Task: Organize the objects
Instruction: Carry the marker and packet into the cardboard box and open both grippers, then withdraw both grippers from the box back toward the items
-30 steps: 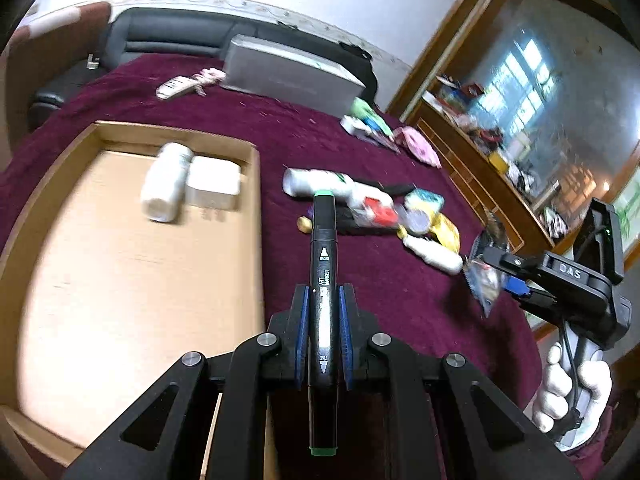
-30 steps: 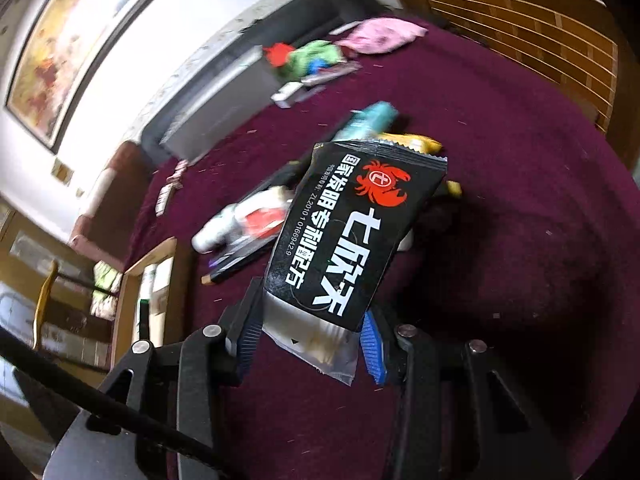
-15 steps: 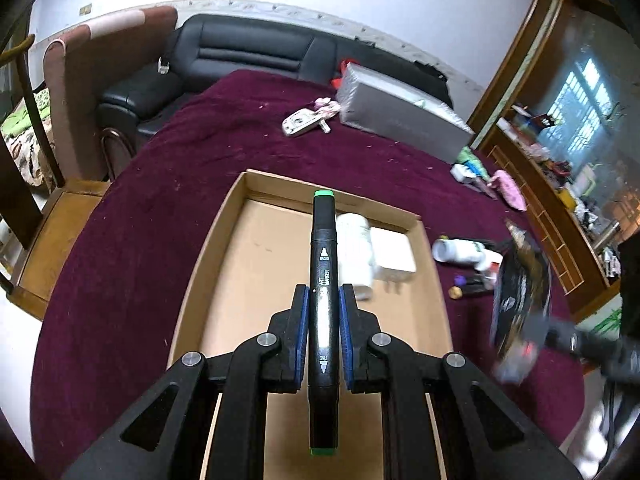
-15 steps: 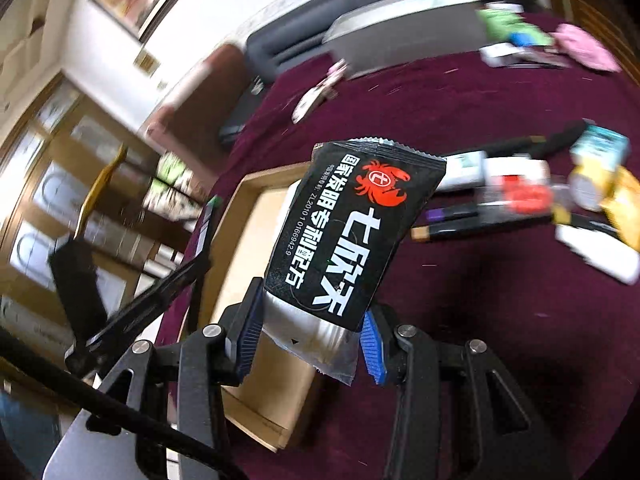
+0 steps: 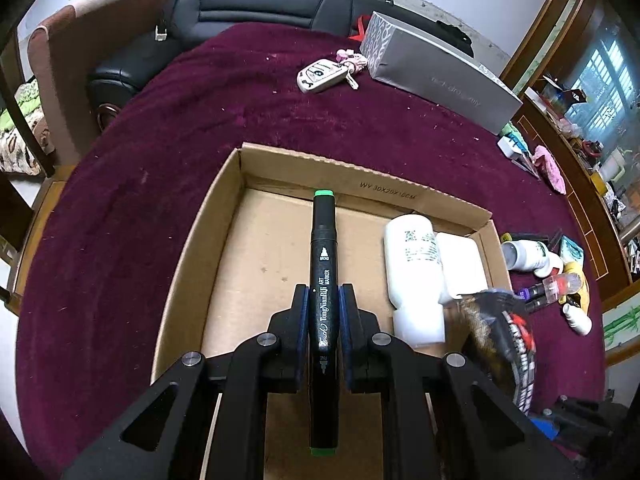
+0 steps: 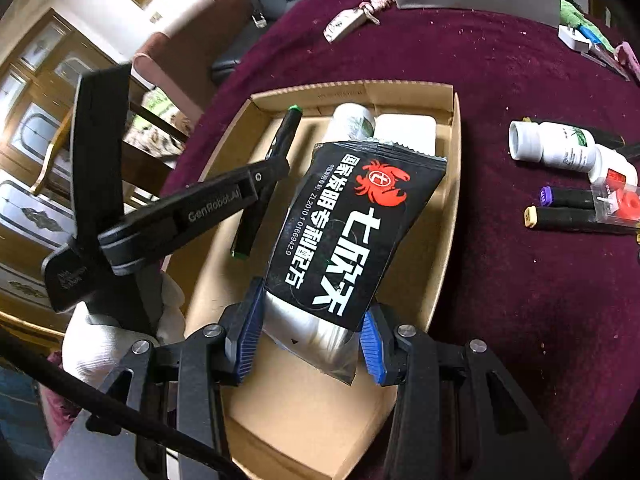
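Observation:
My left gripper (image 5: 323,312) is shut on a black marker with green ends (image 5: 324,264) and holds it above the open cardboard box (image 5: 360,178). The marker (image 6: 280,136) and left gripper (image 6: 268,172) also show in the right wrist view. My right gripper (image 6: 310,340) is shut on a black sachet with a red crab logo (image 6: 352,232), held over the box (image 6: 454,208). The sachet (image 5: 508,344) shows at the lower right of the left wrist view. A white bottle (image 5: 414,264) and a white block (image 5: 460,264) lie inside the box.
On the maroon tablecloth right of the box lie white bottles (image 6: 548,148), purple and yellow capped markers (image 6: 560,206) and small packets (image 5: 570,252). A key fob (image 5: 322,76) and a long grey box (image 5: 436,72) sit at the far side. A black sofa (image 5: 256,12) stands behind the table.
Both grippers have swung left from the pile of loose items to above the cardboard box, each still carrying its object. The sachet is now over the box's near right part.

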Demonstrator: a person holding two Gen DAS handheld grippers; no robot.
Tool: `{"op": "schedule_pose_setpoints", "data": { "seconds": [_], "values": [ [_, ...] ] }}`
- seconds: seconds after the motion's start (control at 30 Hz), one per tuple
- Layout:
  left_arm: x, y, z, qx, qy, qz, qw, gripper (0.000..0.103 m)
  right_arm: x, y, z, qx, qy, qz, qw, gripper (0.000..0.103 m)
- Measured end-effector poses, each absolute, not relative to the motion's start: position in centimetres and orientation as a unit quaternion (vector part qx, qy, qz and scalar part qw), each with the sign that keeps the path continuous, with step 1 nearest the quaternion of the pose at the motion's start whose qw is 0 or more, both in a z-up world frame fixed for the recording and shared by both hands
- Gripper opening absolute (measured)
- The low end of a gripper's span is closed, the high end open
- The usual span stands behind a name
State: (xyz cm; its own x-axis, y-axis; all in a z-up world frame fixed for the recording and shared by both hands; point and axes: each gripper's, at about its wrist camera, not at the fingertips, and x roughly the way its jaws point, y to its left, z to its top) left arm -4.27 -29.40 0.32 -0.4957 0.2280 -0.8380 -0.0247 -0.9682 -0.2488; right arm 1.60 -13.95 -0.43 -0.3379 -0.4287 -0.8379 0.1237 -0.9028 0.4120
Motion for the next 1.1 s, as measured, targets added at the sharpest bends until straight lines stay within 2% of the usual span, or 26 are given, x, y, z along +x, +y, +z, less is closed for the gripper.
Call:
{"op": "schedule_pose_setpoints", "data": {
  "seconds": [0.33, 0.63, 0.73, 0.8, 1.1],
  "values": [
    [-4.5, -30.1, 0.1, -0.491, -0.127, 0.859, 0.076, 0.011, 0.8, -14.6, -1.3, 0.560, -0.120, -0.806, 0.152, 0.043],
    [-4.4, -31.1, 0.3, -0.494, -0.176, 0.847, 0.087, 0.013, 0.9, -14.0, -0.7, 0.548, -0.115, -0.819, 0.125, 0.047],
    [-3.9, -31.5, 0.9, -0.484, -0.197, 0.848, 0.088, 0.019, 1.3, -13.4, -0.1, 0.538, -0.120, -0.825, 0.124, 0.052],
    [-3.7, -31.8, 1.4, -0.478, -0.206, 0.850, 0.088, 0.028, 1.4, -13.3, 0.4, 0.532, -0.123, -0.828, 0.129, 0.052],
    [-0.9, -32.2, 3.9, -0.457, -0.223, 0.858, 0.077, 0.030, 3.1, -12.1, 3.4, 0.479, -0.137, -0.853, 0.158, 0.053]
  ]
}}
